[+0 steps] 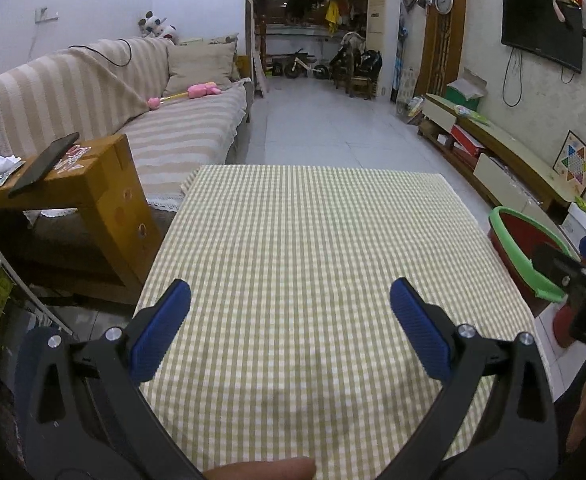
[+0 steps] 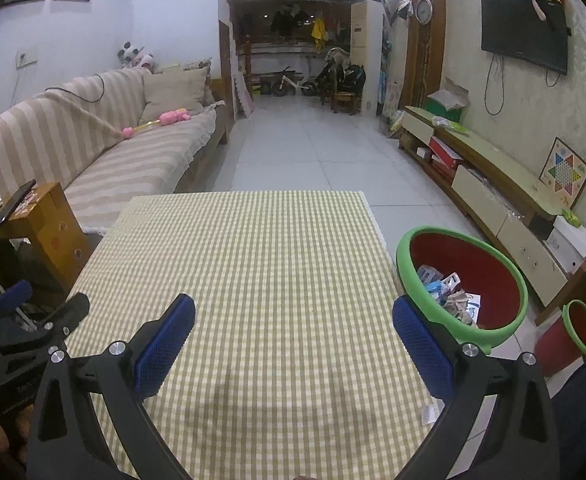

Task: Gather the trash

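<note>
A red bin with a green rim (image 2: pixel 493 276) stands on the floor at the table's right side and holds several pieces of paper and packaging trash (image 2: pixel 451 294). Its rim also shows in the left wrist view (image 1: pixel 513 240). My left gripper (image 1: pixel 291 320) is open and empty above the green checked tablecloth (image 1: pixel 293 240). My right gripper (image 2: pixel 293 330) is open and empty above the same cloth (image 2: pixel 253 260), with the bin just right of its right finger. Each gripper shows at the edge of the other's view.
A striped sofa (image 2: pixel 113 152) and a wooden side table (image 1: pixel 93 184) with a phone stand on the left. A low TV cabinet (image 2: pixel 493 184) runs along the right wall. A second small red bin (image 2: pixel 573 332) stands at the far right. Tiled floor lies beyond the table.
</note>
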`<state>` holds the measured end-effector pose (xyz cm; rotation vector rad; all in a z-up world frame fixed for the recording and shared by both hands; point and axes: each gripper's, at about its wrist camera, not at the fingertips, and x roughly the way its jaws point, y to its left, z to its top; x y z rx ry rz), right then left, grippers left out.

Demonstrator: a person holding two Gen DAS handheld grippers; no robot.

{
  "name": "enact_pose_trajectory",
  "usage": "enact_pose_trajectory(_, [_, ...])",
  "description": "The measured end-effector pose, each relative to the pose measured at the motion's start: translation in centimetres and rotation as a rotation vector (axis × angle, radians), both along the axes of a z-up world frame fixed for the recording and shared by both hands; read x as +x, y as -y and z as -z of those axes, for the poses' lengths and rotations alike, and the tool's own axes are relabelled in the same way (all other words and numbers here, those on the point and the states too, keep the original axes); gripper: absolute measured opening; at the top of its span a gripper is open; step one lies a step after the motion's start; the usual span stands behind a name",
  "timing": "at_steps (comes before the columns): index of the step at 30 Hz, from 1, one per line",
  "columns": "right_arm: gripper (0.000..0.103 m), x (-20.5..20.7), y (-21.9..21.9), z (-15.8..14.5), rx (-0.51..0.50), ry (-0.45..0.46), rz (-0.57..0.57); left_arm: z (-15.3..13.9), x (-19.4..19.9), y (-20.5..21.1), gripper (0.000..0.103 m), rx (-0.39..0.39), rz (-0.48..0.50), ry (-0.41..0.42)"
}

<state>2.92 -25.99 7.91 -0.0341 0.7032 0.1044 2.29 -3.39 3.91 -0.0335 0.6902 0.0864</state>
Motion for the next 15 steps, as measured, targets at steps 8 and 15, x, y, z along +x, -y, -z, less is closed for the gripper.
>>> enact_pose_trajectory(8, [0.096, -0.37, -0.6, 0.01, -0.01, 0.021, -0.011, 0.22, 0.03, -0.18, 0.098, -0.007, 0.006, -0.008])
enact_pose_trajectory(15, [0.096, -0.25, -0.51, -0.02, -0.002, 0.016, -0.015, 0.23, -0.04, -0.28, 0.098, -0.018, 0.015, -0.002])
